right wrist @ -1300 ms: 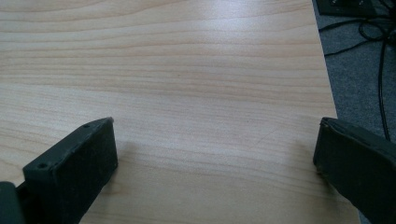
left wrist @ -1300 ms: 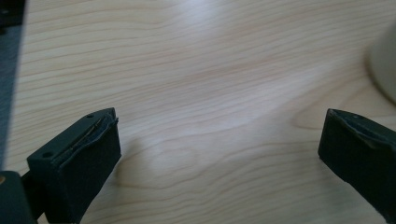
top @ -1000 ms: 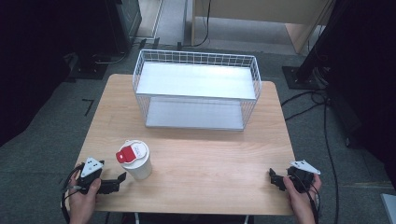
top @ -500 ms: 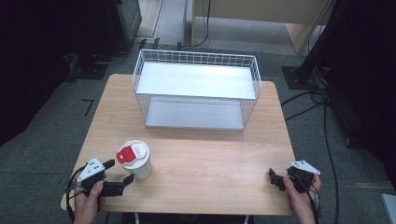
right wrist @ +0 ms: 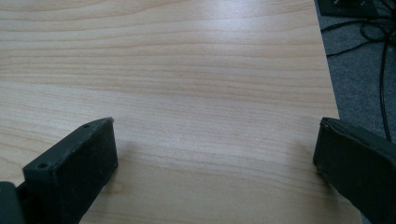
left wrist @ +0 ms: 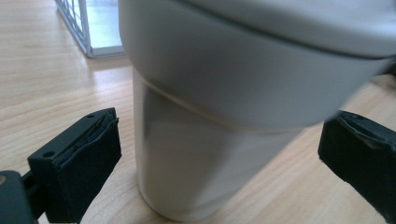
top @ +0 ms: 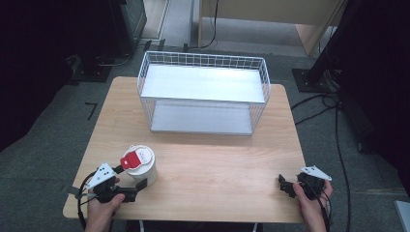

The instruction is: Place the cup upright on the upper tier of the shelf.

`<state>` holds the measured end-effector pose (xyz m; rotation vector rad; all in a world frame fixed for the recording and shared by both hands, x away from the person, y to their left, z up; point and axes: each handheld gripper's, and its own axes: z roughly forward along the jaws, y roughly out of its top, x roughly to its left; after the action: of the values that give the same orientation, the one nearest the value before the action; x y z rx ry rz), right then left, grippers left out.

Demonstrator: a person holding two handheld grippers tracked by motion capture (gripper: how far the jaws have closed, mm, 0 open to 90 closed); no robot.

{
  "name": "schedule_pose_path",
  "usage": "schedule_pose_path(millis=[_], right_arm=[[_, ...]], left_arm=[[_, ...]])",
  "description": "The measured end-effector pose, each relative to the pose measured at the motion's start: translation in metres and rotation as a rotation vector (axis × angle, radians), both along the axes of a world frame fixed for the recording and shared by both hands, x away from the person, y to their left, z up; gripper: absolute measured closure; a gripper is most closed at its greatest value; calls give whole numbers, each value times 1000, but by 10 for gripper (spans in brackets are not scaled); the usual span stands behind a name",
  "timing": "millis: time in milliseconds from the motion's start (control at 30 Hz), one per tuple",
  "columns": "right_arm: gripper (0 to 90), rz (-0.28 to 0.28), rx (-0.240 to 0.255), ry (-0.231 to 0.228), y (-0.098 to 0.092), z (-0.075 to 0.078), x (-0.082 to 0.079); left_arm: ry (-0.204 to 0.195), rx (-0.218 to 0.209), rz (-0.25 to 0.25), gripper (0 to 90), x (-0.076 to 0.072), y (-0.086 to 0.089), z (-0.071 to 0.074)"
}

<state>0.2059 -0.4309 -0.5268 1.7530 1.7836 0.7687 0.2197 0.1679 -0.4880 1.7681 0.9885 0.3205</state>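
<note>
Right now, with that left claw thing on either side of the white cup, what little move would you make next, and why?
Probably close the left gripper on the white cup. Its jaws stand open with the cup's body between them, a gap showing on each side, and the cup stands upright on the table. The right gripper is open over bare wood, far from it.

Grey carpet floor (top: 43,125), dark surroundings
</note>
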Motion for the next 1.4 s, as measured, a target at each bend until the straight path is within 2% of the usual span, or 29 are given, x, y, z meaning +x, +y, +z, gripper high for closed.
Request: schedule_pose_path(millis=[133, 267, 333, 367, 500, 667, 800, 1033, 1233, 1400], right_arm=[[0, 0, 0, 0, 0, 0, 0], [0, 1, 1, 0, 0, 0, 0], [0, 0, 0, 0, 0, 0, 0], [0, 0, 0, 0, 0, 0, 0], [0, 4, -1, -1, 0, 0, 0], [0, 5, -1, -1, 0, 0, 0], [0, 4, 0, 0, 0, 0, 0], [0, 4, 0, -1, 0, 0, 0], [0, 4, 0, 0, 0, 0, 0], [0, 7, 0, -1, 0, 0, 0]], left_arm=[[-19, 3, 14, 7, 5, -4, -4], [-74, 11, 18, 40, 6, -11, -7], [-101, -13, 19, 54, 8, -14, -9], [-101, -13, 19, 54, 8, -14, -9], [-143, -15, 27, 54, 7, -16, -10], [-147, -43, 31, 52, 9, -17, -10], [-155, -46, 38, 56, 10, -19, -10], [-188, -22, 45, 66, 8, -23, -10], [-195, -32, 38, 70, 8, -24, -10], [-224, -44, 27, 74, 5, -27, -8]])
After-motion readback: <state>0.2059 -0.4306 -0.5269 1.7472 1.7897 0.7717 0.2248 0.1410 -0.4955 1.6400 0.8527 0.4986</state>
